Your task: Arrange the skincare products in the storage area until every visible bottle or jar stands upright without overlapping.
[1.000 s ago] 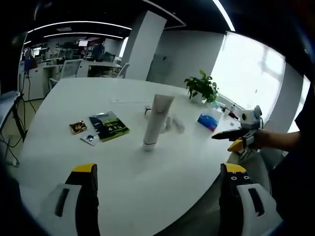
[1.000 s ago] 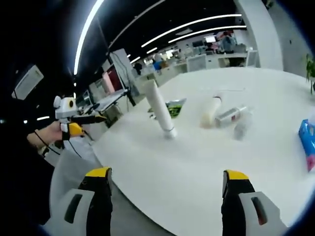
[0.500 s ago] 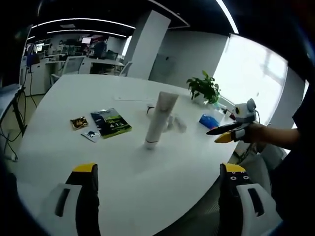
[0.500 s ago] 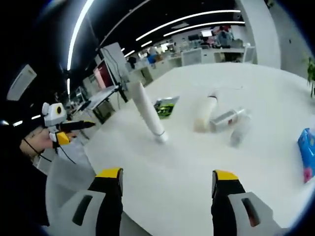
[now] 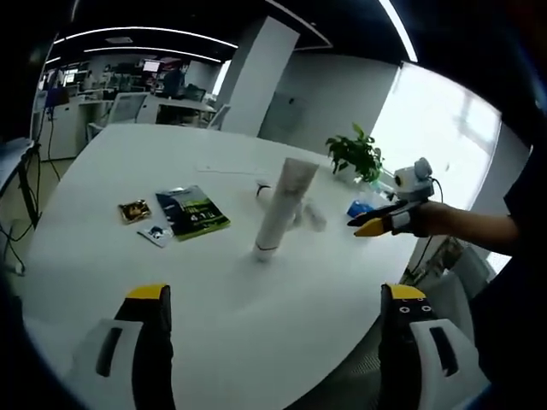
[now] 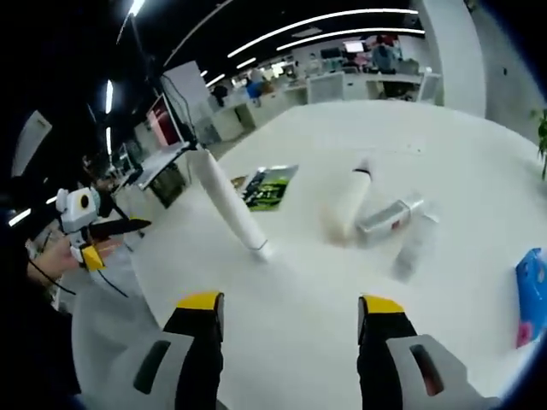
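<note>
One tall white squeeze tube (image 5: 279,207) is standing cap-down near the middle of the round white tabletop (image 5: 102,282), so one product already looks upright. Beyond it, toward the far edge by the potted green plant (image 5: 353,154), three more are lying on their sides close together: a cream-coloured bottle with a dark cap (image 6: 346,202), a clear bottle with a silver label (image 6: 387,219) just beside it, and a small frosted bottle (image 6: 414,248) near that one; whether any are touching is hard to tell. A green printed packet (image 5: 191,213) and two small sachets (image 5: 135,210) are lying flat toward the tabletop's left edge, and a blue packet (image 6: 530,295) is sitting near the right edge. The left gripper (image 5: 272,295) is hovering over the near edge with its yellow-tipped jaws spread wide and nothing between them. The right gripper (image 6: 291,301) is likewise spread and empty, pointing toward the fallen bottles. Judging from this, most of the work is still ahead: three bottles need lifting upright and spacing apart.
</note>
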`<state>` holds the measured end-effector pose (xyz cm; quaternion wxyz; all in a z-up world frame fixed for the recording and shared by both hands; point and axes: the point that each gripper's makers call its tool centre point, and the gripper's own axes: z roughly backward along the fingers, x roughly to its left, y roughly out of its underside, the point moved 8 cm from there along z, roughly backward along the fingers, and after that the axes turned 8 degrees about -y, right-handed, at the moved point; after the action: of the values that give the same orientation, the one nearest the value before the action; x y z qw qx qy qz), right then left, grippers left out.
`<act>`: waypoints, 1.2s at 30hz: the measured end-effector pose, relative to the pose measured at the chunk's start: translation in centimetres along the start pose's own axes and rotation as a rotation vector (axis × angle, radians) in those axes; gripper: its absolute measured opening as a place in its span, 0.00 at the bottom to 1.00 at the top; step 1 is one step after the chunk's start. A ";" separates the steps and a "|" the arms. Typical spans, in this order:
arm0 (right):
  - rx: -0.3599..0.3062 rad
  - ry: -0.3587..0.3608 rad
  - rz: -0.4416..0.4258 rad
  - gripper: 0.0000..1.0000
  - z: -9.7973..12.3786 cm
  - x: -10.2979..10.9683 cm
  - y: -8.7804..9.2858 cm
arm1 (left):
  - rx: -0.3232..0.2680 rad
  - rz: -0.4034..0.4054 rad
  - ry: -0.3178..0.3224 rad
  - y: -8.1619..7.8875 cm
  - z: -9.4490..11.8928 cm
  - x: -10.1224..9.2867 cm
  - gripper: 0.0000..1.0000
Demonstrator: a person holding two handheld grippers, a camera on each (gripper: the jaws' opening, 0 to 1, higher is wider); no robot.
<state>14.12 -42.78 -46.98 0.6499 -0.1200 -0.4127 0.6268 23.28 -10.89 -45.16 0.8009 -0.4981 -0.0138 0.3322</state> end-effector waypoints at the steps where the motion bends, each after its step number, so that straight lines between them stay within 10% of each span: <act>1: 0.005 -0.001 0.005 0.65 -0.2 0.1 -0.1 | 0.002 0.001 0.001 0.1 -0.1 0.0 0.94; 36: 0.152 0.081 -0.025 0.59 -6.4 -4.3 -7.6 | 0.071 0.021 0.023 1.1 -1.6 1.6 0.91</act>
<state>24.49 -45.79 -47.57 0.6810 -0.0903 -0.3389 0.6429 24.54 -10.91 -47.32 0.8147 -0.4731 0.0125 0.3350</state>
